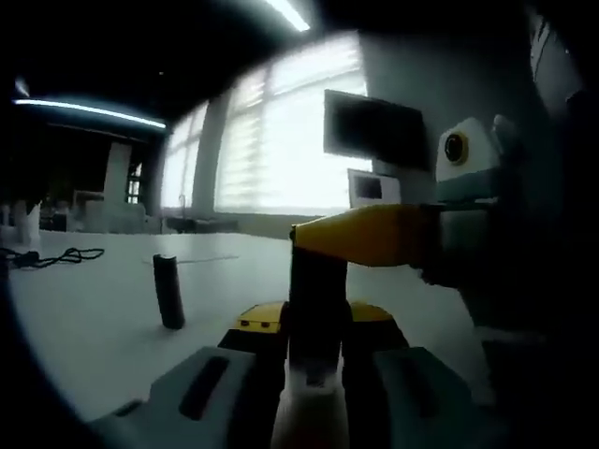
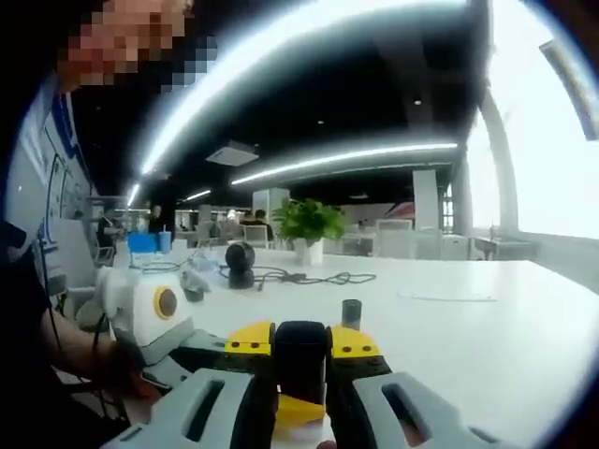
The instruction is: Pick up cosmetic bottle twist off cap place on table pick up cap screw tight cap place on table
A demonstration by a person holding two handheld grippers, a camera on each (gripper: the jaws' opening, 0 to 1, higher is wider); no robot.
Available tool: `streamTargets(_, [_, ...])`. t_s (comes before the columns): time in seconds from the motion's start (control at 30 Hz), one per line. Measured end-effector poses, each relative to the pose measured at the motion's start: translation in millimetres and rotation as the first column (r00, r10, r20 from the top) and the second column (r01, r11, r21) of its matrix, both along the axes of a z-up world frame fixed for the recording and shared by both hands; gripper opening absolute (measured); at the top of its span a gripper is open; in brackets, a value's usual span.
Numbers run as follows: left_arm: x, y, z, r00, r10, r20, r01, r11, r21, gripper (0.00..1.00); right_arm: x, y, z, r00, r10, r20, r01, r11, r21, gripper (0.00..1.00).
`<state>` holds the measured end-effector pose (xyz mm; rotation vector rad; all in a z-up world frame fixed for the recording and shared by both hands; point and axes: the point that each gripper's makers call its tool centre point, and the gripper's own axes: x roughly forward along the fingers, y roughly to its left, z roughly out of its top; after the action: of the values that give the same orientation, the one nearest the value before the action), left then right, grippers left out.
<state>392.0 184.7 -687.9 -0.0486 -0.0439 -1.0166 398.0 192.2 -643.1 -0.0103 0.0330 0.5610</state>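
Cosmetic bottle (image 1: 316, 309), dark with a pale lower body, stands upright between the jaws of the left gripper (image 1: 316, 327), whose yellow-tipped jaws are clamped on its sides, in the left gripper view. At the bottle's top, the right gripper (image 1: 374, 234) reaches in from the right of that view, its yellow jaw lying across the dark cap (image 1: 316, 267). Beyond, on the white table (image 1: 84, 318), a second dark cylindrical bottle (image 1: 168, 292) stands upright and alone, well apart from the held one. A black cable (image 1: 51, 254) lies farther back near the table's far left, with bright windows (image 1: 281, 140) and a dark wall screen (image 1: 374, 129) behind.

In the right gripper view, the right gripper (image 2: 300, 351) has both yellow-tipped jaws pressed against the dark cap (image 2: 300, 355), one on each side. The left gripper (image 2: 150, 313), white-bodied, sits just to the left, a person's hand (image 2: 117, 369) on it. Past the jaws, the small dark bottle (image 2: 352, 312) stands on the table (image 2: 449, 346). Farther off lie a round black object (image 2: 241, 265) and cables (image 2: 318, 277), then a potted plant (image 2: 307, 229) under long ceiling lights (image 2: 346, 157).
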Motion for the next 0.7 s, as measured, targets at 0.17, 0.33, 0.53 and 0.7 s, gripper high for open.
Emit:
streamTargets(0.17, [1.5,-1.1,-0.1,1.0,0.012,-0.003,-0.012,1.0,0.015,0.12,0.0,-0.1,0.2,1.0,-0.015,0.006,0.015,1.0,0.0,0.13])
streamTargets(0.33, [0.0,-1.2,-0.6,1.0,0.01,-0.016,-0.01,1.0,0.017,0.12,-0.1,0.6,0.6,1.0,-0.02,0.007,0.02,1.0,0.009,0.13])
streamTargets(0.53, [0.3,-0.6,-0.5,1.0,0.016,0.004,-0.016,1.0,0.02,0.11,-0.5,0.4,0.4,1.0,-0.016,0.014,0.016,1.0,0.012,0.13])
streamTargets(0.7, [-0.1,-1.1,-1.1,1.0,0.017,-0.01,-0.016,1.0,0.022,0.1,-1.2,0.9,0.5,1.0,0.0,0.014,0.0,1.0,0.011,0.13])
